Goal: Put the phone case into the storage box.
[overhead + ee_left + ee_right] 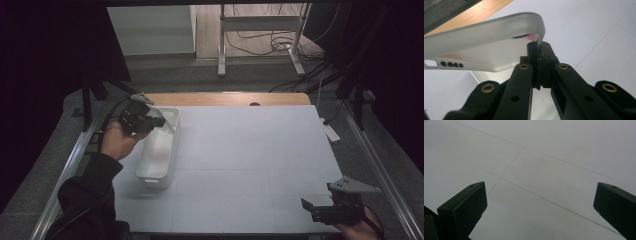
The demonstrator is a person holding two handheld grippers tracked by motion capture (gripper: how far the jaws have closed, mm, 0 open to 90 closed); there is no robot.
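A long white plastic bin (159, 150) lies on the left side of the white table cover (250, 155). My left gripper (158, 121) reaches over the bin's far end, held by a hand in a dark sleeve. In the left gripper view its jaws are pressed together on the thin rim of the bin (486, 32) at a rounded corner, so the left gripper (539, 46) is shut on it. My right gripper (307, 205) rests low at the table's near right corner. In the right gripper view the right gripper (540, 188) stands wide open over bare cover with nothing between its fingers.
A strip of wooden tabletop (225, 98) shows beyond the cover. A white power strip (330, 131) lies just off the table's right edge. Metal rails run along both sides. A metal stand (260, 30) and floor cables sit at the back.
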